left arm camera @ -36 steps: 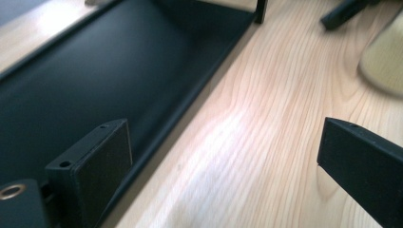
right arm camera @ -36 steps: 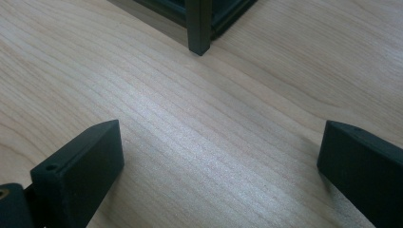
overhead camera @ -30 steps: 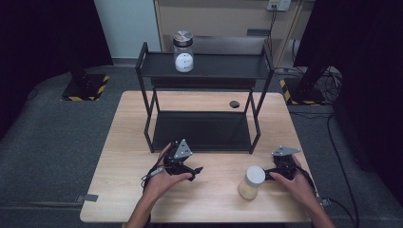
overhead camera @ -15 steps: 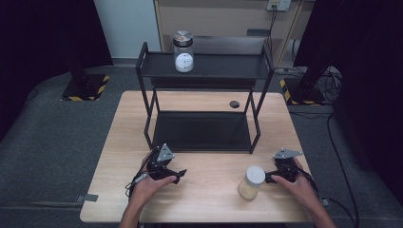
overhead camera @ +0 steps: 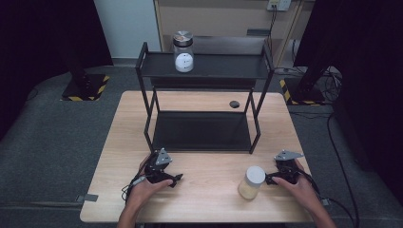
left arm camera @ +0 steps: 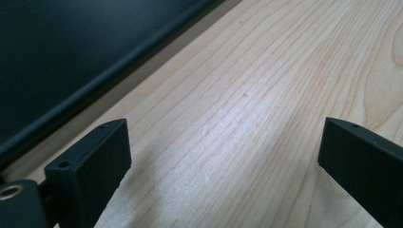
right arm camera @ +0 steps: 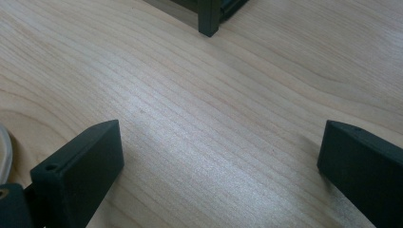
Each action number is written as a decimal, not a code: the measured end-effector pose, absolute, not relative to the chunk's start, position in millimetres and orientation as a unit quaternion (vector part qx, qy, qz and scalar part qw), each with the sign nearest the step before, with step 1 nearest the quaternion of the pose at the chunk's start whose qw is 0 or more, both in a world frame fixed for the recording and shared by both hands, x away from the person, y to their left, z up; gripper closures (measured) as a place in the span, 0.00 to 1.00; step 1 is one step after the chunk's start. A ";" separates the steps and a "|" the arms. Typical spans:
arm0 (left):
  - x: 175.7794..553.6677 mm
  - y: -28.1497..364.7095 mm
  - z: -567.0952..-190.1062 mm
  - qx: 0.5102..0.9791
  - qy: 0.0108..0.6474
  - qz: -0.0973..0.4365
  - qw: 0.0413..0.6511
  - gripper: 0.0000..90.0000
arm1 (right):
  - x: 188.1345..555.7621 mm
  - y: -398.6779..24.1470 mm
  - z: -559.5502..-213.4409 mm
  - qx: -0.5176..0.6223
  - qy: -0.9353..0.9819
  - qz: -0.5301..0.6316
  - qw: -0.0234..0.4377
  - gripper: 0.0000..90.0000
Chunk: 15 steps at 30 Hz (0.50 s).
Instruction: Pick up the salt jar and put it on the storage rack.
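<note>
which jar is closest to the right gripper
The white-lidded jar on the table, just beside the right gripper; the metal-lidded jar stands far off on the rack's top shelf.

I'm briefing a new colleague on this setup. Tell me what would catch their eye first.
The black two-tier metal rack dominates the middle of the wooden table, with a clear glass jar bearing a metal lid on its top shelf. At the near edge, a white-lidded jar of pale contents stands just beside the right claw, while the left claw rests open on bare wood.
</note>
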<state>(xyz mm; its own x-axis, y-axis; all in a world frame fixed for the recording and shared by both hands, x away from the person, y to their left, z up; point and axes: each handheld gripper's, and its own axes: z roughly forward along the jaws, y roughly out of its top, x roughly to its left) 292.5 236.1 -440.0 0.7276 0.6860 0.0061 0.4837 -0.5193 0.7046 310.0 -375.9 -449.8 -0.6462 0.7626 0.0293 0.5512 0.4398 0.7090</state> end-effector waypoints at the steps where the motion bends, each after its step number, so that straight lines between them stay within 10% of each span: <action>1: 293.6 235.7 -441.6 0.862 0.340 0.141 0.348 0.03 | 310.0 -376.0 -449.8 0.393 0.835 0.354 0.149 0.02; 15: 294.2 237.6 -442.1 0.857 0.356 0.135 0.347 0.00 | 310.1 -376.0 -449.8 0.393 0.835 0.354 0.149 0.02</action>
